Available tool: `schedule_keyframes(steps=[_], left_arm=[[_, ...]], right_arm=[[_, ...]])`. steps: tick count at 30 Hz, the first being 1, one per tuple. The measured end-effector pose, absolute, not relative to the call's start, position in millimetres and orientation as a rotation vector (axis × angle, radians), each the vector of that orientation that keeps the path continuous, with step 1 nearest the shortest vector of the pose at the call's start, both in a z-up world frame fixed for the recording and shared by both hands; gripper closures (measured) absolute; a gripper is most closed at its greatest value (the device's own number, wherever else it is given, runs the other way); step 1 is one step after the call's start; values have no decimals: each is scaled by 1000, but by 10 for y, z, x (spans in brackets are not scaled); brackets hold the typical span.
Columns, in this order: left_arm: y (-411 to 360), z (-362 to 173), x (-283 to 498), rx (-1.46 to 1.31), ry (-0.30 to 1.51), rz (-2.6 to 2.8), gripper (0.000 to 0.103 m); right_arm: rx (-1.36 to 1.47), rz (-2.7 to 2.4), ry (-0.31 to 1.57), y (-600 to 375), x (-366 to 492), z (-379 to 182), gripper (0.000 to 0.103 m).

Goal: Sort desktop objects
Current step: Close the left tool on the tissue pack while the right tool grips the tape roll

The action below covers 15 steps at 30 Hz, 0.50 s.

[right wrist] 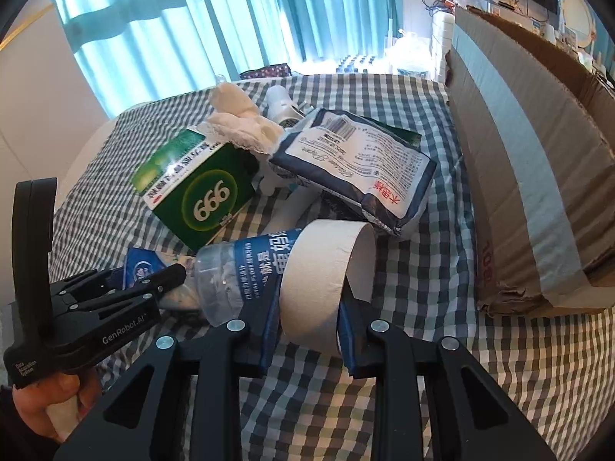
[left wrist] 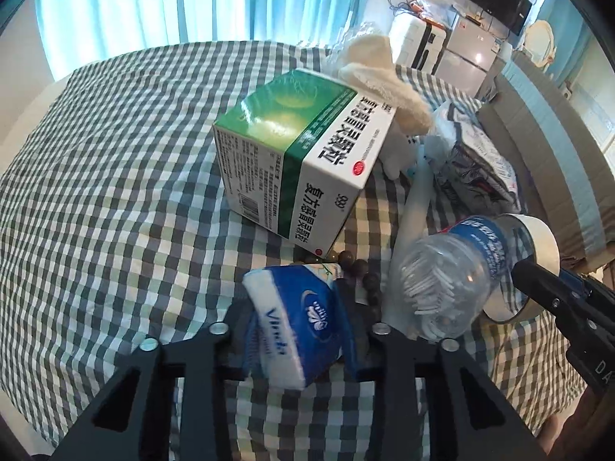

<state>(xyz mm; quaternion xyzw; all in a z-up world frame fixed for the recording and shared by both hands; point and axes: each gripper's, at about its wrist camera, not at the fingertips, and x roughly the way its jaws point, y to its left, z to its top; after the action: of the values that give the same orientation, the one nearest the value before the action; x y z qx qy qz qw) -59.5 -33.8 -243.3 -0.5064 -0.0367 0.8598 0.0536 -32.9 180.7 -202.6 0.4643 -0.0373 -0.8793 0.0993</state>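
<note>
Meanwhile, the left gripper [left wrist: 296, 330] clamps a blue tissue pack [left wrist: 296, 326] and the right gripper [right wrist: 307, 330] a tape roll [right wrist: 326, 269]; the medicine box [left wrist: 296, 153], bottle [left wrist: 449, 269] and wipes [right wrist: 357, 169] remain outside the cardboard box [right wrist: 538, 176] nearby.

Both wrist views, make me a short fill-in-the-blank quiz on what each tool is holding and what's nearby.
The left tool is shut on a blue ____ pack.
The right tool grips a white ____ roll.
The clear bottle lies on its ____.
To the right stands a taped ____ box.

Missing words: tissue; tape; side; cardboard
</note>
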Motion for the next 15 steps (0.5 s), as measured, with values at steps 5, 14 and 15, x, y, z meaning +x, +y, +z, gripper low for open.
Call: schedule_keyframes(steps=[5, 14, 15], left_arm=[[-261, -2283, -476, -1506, -110, 2622, 82], [-355, -1972, -386, -1461, -107, 2676, 83], [-354, -1936, -346, -1454, -103, 2686, 83]], right_arm=[[1326, -2611, -100, 1795, -273, -1938, 77], [1260, -2617, -96, 1780, -185, -1820, 79], [1256, -2617, -99, 1779, -175, -1807, 79]])
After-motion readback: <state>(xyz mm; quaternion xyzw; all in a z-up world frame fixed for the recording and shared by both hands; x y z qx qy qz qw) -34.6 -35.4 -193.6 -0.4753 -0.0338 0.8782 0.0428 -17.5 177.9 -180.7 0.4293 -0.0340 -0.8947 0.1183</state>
